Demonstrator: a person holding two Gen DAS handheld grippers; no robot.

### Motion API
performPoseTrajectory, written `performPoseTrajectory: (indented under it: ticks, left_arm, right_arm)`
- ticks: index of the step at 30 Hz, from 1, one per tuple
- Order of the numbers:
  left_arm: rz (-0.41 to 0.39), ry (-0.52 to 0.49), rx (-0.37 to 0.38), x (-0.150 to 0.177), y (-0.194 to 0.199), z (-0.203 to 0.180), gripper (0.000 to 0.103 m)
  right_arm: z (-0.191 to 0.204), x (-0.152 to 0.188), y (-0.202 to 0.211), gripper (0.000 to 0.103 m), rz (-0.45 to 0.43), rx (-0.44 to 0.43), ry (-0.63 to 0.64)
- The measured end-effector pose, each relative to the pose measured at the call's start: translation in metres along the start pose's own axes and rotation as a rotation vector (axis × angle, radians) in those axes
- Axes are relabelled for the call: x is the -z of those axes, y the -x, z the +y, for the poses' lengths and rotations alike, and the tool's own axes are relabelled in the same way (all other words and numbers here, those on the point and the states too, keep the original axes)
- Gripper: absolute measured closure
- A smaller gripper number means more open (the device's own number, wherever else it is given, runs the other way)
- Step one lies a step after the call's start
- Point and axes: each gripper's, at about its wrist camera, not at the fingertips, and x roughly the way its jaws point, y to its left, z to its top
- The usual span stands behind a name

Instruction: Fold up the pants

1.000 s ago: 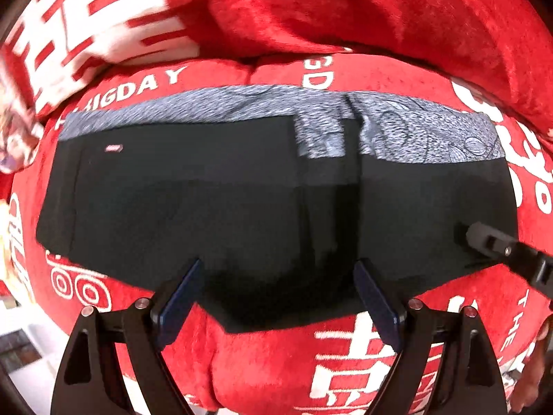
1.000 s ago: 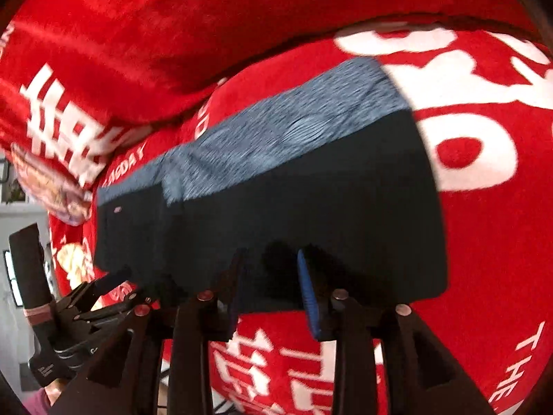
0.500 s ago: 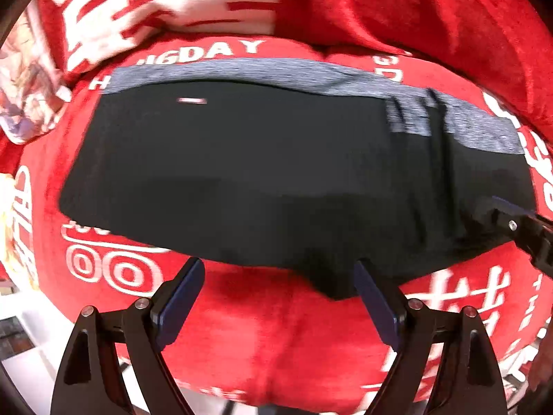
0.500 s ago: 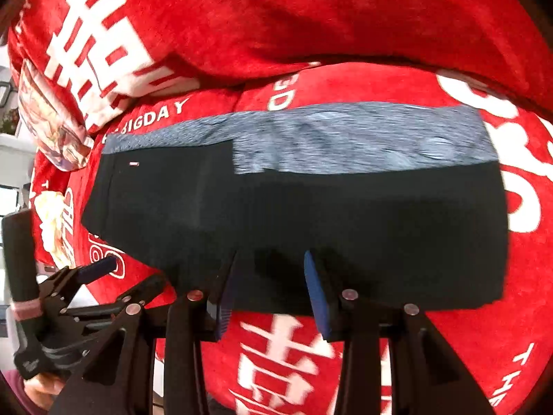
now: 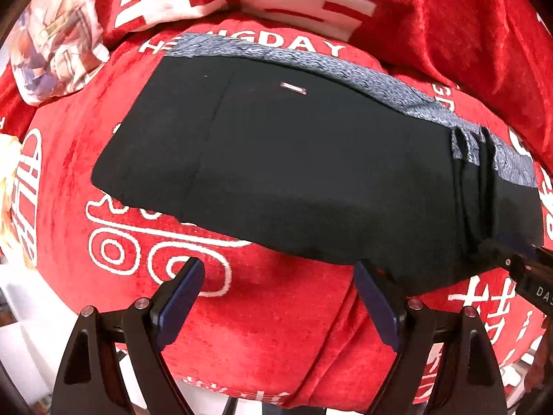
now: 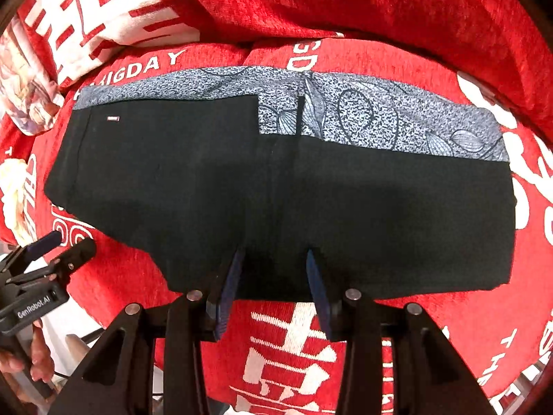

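Black pants (image 6: 283,190), grey patterned waistband on far edge, lie flat, already doubled, on red cover (image 6: 345,346). Step, my read: set up next fold. Do well by gripping all layers at near hem, lifting evenly w/ both tongs. L gripper (image 5: 280,297) spread wide, empty, over red cover just off near hem. R gripper (image 6: 274,287) jaws opening, hem between, not pinched.

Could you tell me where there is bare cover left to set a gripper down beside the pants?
Free: the red cover along the near hem of the pants, and its left end by the circle print. Crowded: the far side, where bunched red fabric meets the grey waistband.
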Motion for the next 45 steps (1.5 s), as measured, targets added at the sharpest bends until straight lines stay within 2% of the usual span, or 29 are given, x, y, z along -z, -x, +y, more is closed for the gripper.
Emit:
performPoseTrajectory:
  ticks: [6,11,15,23,25,27,32,35,40,44,45]
  left_arm:
    - [0.002,0.015,0.006,-0.001,-0.001,0.018,0.014]
    - [0.015,0.026,0.009,-0.002,-0.004,0.027,0.014]
    - [0.030,0.043,0.026,-0.001,-0.008,0.033,0.014]
    - [0.066,0.100,0.089,-0.002,-0.018,0.052,0.014]
    - [0.054,0.113,0.107,-0.003,-0.018,0.058,0.014]
    - [0.008,0.162,0.122,-0.008,-0.014,0.075,0.014]
    - [-0.025,0.321,0.220,-0.017,-0.014,0.124,0.014]
    - [-0.045,0.336,0.270,-0.019,-0.016,0.140,0.014]
    - [-0.026,0.403,0.454,-0.013,-0.032,0.157,0.014]
    - [-0.060,0.451,0.630,-0.014,-0.045,0.165,0.014]
    - [-0.062,0.461,0.639,-0.014,-0.049,0.163,0.014]
  right_arm:
    - [0.025,0.004,0.008,0.058,-0.043,0.053,0.064]
    - [0.035,0.004,-0.009,0.058,-0.014,0.091,0.075]
    - [0.038,0.004,-0.011,0.045,-0.011,0.066,0.074]
    - [0.044,0.006,-0.014,0.038,-0.009,0.076,0.055]
    - [0.045,0.006,-0.015,0.037,-0.006,0.081,0.062]
    - [0.045,0.006,-0.015,0.037,-0.004,0.081,0.064]
    - [0.046,0.003,-0.018,0.036,0.001,0.080,0.056]
    - [0.048,0.001,-0.020,0.034,0.006,0.085,0.058]
    - [0.051,-0.001,-0.023,0.033,0.015,0.085,0.074]
    - [0.052,-0.003,-0.030,0.033,0.036,0.070,0.068]
    - [0.051,-0.003,-0.029,0.033,0.028,0.066,0.058]
